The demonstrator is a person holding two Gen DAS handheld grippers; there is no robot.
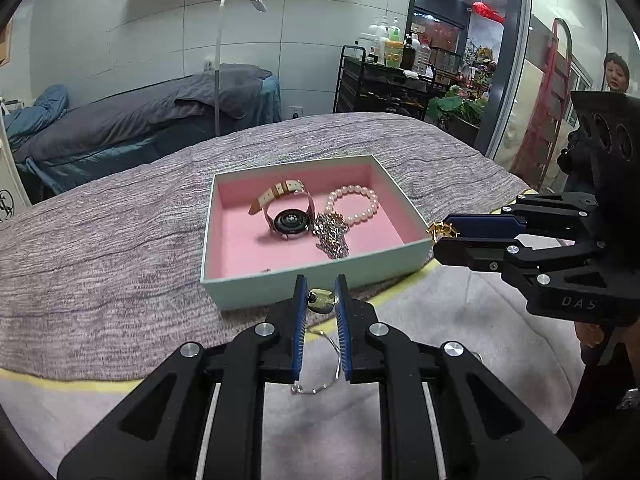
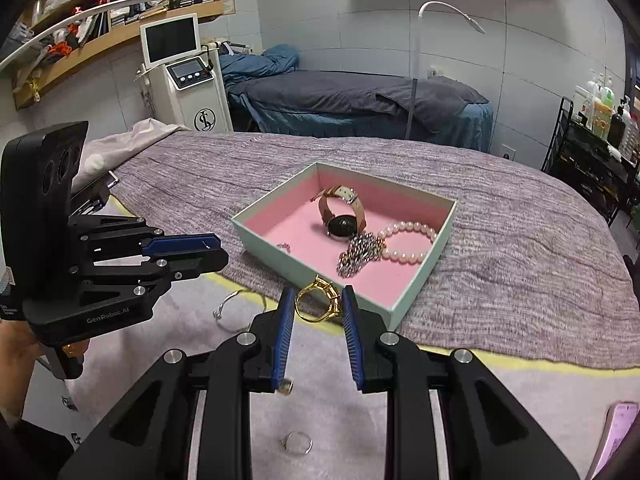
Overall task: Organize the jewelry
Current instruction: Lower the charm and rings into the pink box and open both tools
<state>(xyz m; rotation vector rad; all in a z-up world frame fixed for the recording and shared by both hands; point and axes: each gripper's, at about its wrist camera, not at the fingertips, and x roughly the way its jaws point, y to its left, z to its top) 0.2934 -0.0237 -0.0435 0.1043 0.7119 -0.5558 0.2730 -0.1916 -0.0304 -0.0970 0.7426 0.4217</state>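
Observation:
A pale green box (image 1: 316, 272) (image 2: 240, 227) with pink lining lies on the grey-purple bedspread. It holds a watch (image 1: 288, 222) (image 2: 344, 224), a silver chain (image 1: 332, 236) (image 2: 358, 254), a pearl bracelet (image 1: 354, 204) (image 2: 408, 242) and a tiny silver piece (image 2: 283, 247). My left gripper (image 1: 320, 284) (image 2: 222, 254) is shut on a small gold-coloured piece (image 1: 322, 300), just short of the box's near wall. My right gripper (image 2: 318, 292) (image 1: 442, 236) is shut on a gold ring (image 2: 328, 294) (image 1: 438, 229) at the box's near corner.
On the pale pink blanket below the grippers lie a silver bangle (image 1: 320, 364) (image 2: 240, 306), a silver ring (image 2: 297, 442) and a small stud (image 2: 285, 386). A phone (image 2: 616, 436) lies at lower right. A treatment bed (image 2: 360, 100), a lamp pole, a bottle trolley (image 1: 380, 80) and a person (image 1: 616, 72) stand behind.

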